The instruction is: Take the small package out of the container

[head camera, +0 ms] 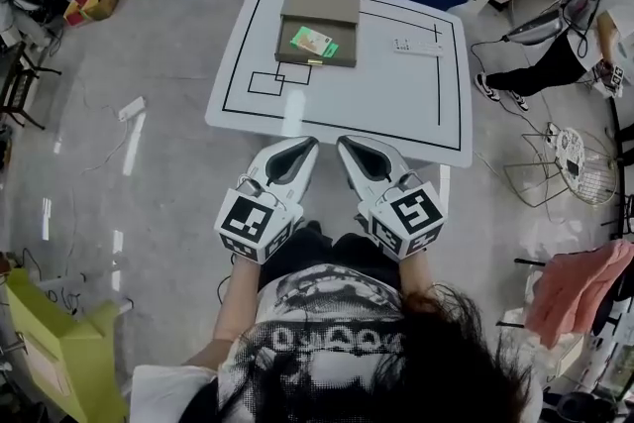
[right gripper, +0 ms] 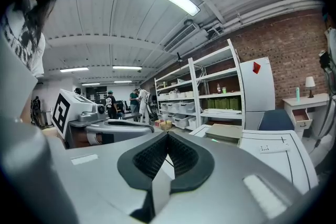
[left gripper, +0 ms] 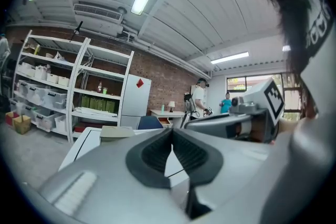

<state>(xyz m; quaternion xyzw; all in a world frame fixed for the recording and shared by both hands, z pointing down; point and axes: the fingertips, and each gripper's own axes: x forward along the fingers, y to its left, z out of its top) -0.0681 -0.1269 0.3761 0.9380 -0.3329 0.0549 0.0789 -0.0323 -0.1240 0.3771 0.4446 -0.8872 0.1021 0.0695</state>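
L gripper [head camera: 305, 144] & R gripper [head camera: 346, 143] hang side by side at the near edge of the white table [head camera: 396, 99], tips pointing fwd, marker cubes back toward the person's chest. Both sets of jaws are clenched: in each gripper view the dark ribbed pads meet at the tips w/ nothing between them, only a narrow wedge of gap further back. Neither gripper touches anything on the table. The container [head camera: 283, 50], an olive-brown box w/ its lid [head camera: 320, 3] flipped open on the far side, sits straight ahead of the jaws, well apart from both tips & approx. in line w/ the gap between the two grippers. The small package [head camera: 313, 42], green & white, lies flat inside it. In the L gripper view the box shows just left of the jaw tips; in the R gripper view it shows to the right of them. A flat white remote-like item [head camera: 417, 46] lies ahead & to the right of the R jaws, near the container but apart from it. Black tape lines [head camera: 265, 82] mark the tabletop between jaws & box.
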